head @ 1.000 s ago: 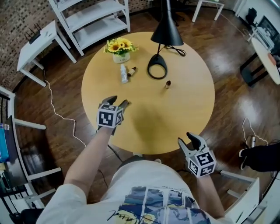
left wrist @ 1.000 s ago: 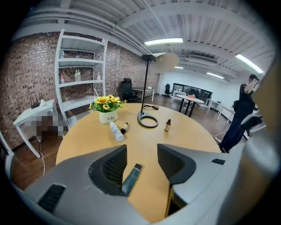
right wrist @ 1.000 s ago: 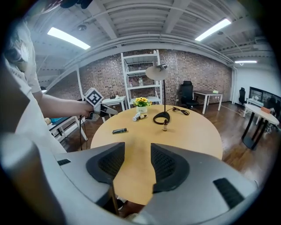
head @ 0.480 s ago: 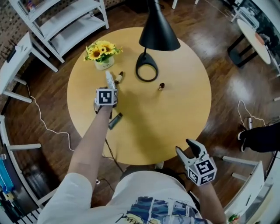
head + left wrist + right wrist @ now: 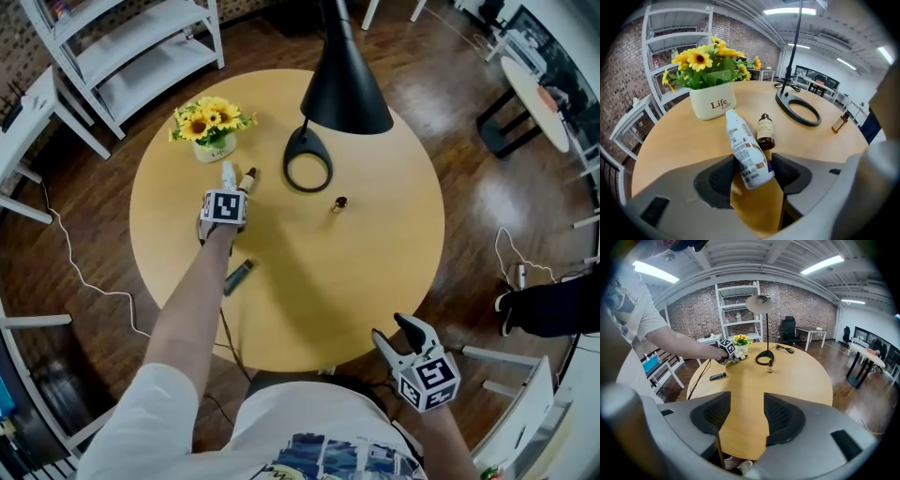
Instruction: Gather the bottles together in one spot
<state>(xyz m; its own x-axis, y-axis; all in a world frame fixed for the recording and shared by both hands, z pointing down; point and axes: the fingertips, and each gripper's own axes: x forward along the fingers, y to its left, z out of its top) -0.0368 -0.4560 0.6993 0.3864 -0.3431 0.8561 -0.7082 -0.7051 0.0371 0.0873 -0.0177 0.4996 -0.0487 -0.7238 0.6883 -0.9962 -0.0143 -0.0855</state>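
**Round wooden bench, left jaws released around the white bottle**

I'm looking down on a round bench [image 5: 375,272] of smooth pale wood over dark plank flooring, with brick wall and white shelving [image 5: 141,47] behind. My left gripper [image 5: 754,174] has just been opening its jaws. They stand wide, and the base of the white bottle [image 5: 744,147] lies between the ribbed black pads, unsqueezed. It is a slim cylinder on its side with a gold band, its print too small to read. A small amber bottle [image 5: 765,132] lies just beside it. Another brown bottle [image 5: 338,202] stands well apart, near the lamp's black ring base [image 5: 308,171]. The glossy white sunflower pot [image 5: 711,104] reads "Life". My right gripper [image 5: 740,416] has also just been opening, with nothing between its jaws
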